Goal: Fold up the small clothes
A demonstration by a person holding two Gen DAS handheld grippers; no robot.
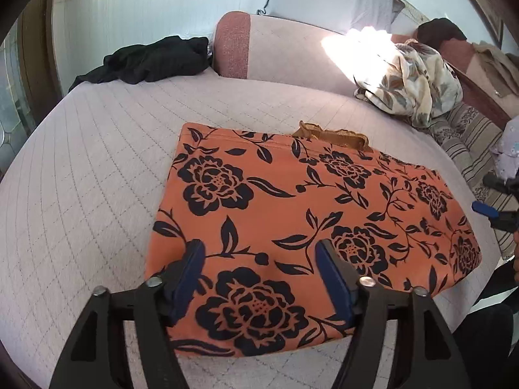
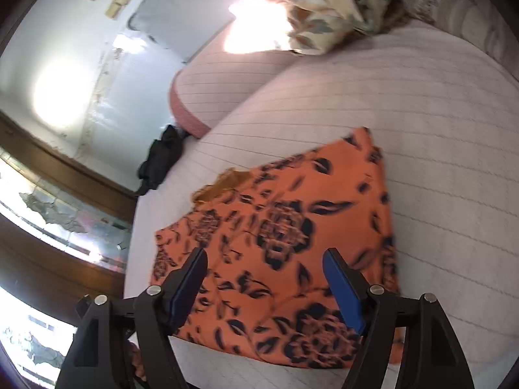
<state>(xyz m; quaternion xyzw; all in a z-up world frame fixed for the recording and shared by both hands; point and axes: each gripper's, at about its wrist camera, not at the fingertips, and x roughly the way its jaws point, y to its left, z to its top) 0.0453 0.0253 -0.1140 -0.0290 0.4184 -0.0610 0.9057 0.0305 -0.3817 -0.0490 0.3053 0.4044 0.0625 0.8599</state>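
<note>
garment: orange floral cloth, printed with dark blue blooms and leaves, folded into a flat rectangle near the middle of the bed.
trim: mustard-brown ribbed edge peeking out at the cloth's far side.
bedding: pale quilted cover with a stitched grid, lying under the cloth.
left gripper: fingers spread wide above the cloth's near edge, nothing pinched between the blue pads, no contact with the fabric to be made out.
right gripper: fingers likewise apart over the cloth's near corner, empty; also glimpsed at the right margin of the left wrist view, beyond the cloth's right edge.
picture quality: right wrist view blurred, print detail smeared.
far left: black garment heaped at the bed's far left corner, well apart from the cloth.
bolster: long pale cushion with a pink end along the far side of the bed.
far right: cream leaf-patterned blanket bundled beside a bright patch of sunlight.
backdrop: light blue wall behind the bed.
</note>
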